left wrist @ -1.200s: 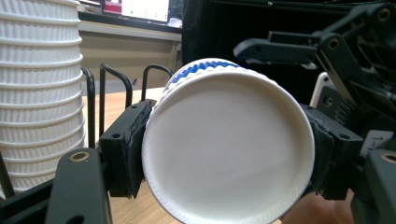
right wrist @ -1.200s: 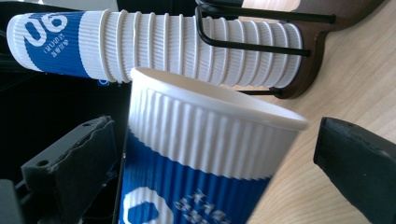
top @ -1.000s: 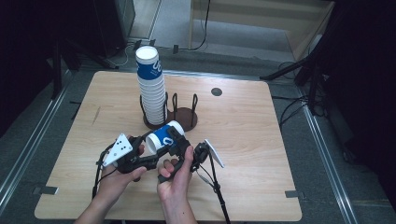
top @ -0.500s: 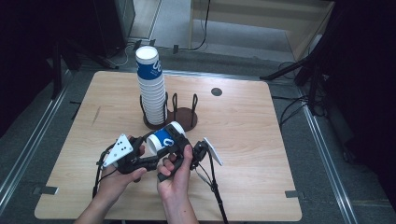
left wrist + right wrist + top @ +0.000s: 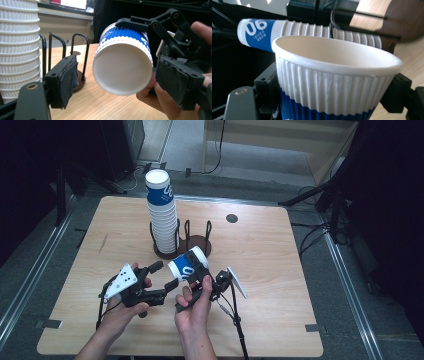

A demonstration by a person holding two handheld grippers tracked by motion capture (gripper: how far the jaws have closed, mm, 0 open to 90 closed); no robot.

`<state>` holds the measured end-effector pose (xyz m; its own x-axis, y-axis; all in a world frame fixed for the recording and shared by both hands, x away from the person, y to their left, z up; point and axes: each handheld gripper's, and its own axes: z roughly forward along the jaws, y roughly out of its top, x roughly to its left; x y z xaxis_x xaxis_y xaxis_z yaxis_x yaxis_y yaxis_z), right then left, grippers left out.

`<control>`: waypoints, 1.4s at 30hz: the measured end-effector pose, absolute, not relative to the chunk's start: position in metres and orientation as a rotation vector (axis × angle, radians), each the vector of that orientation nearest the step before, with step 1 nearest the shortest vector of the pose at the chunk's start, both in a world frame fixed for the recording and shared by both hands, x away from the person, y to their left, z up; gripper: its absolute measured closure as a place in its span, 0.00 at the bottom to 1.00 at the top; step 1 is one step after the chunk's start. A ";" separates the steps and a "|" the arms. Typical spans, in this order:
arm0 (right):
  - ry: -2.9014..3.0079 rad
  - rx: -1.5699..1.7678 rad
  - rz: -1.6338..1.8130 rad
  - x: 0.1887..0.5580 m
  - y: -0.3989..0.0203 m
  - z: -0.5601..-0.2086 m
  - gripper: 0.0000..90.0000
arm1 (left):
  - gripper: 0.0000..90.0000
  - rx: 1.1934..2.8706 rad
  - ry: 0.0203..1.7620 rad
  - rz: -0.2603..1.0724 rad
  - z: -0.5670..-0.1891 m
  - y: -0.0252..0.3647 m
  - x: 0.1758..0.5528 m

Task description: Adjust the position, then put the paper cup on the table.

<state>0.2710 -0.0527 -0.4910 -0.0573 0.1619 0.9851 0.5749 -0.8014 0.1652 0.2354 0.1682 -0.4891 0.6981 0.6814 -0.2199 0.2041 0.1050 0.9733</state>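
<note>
Over the wooden bench (image 5: pixel 280 270), the right gripper (image 5: pixel 196 276) has just closed its jaws on the paper cup (image 5: pixel 187 265); the left gripper (image 5: pixel 162 279), near-left of it, has just opened its jaws, which stand apart off the cup.

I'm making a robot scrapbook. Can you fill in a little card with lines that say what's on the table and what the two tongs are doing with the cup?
Table: light wooden table
Cup tower: tall stack of cups, white ribbed with blue on top, standing upside down in the rack
Rack: dark round cup rack with black wire loops
Loose cup: blue and white paper cup, tipped on its side, off the table
Right tongs: have just closed, clamped on the paper cup
Left tongs: have just been opening, pads off the cup, nothing between them
</note>
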 end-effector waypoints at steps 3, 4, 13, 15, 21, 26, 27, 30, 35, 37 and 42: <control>-0.797 -1.942 -1.959 0.271 -0.057 -0.488 0.22 | 0.20 1.453 0.777 0.392 -0.488 0.174 0.236; -0.803 -1.955 -1.972 0.271 -0.058 -0.487 0.22 | 0.19 1.455 0.775 0.391 -0.488 0.175 0.236; -0.921 -2.030 -2.088 0.270 -0.066 -0.484 0.22 | 0.12 1.493 0.857 0.403 -0.492 0.192 0.242; -0.961 -2.049 -2.110 0.269 -0.067 -0.483 0.22 | 0.09 1.513 0.881 0.392 -0.494 0.195 0.243; -1.103 -2.084 -2.199 0.267 -0.071 -0.483 0.22 | 0.00 1.595 0.946 0.422 -0.499 0.210 0.249; -1.149 -2.082 -2.191 0.266 -0.073 -0.481 0.22 | 0.00 1.627 0.985 0.456 -0.502 0.222 0.251; -1.178 -2.084 -2.205 0.265 -0.073 -0.478 0.22 | 0.00 1.643 1.006 0.466 -0.505 0.229 0.253; -1.223 -2.087 -2.233 0.263 -0.074 -0.475 0.22 | 0.00 1.647 1.037 0.474 -0.507 0.237 0.254; -1.284 -2.062 -2.293 0.263 -0.075 -0.472 0.22 | 0.00 1.633 1.160 0.549 -0.519 0.263 0.258; -1.295 -2.072 -2.312 0.263 -0.076 -0.470 0.22 | 0.00 1.614 1.193 0.559 -0.522 0.272 0.258; -1.376 -2.062 -2.384 0.263 -0.080 -0.466 0.22 | 0.00 1.554 1.250 0.574 -0.532 0.290 0.260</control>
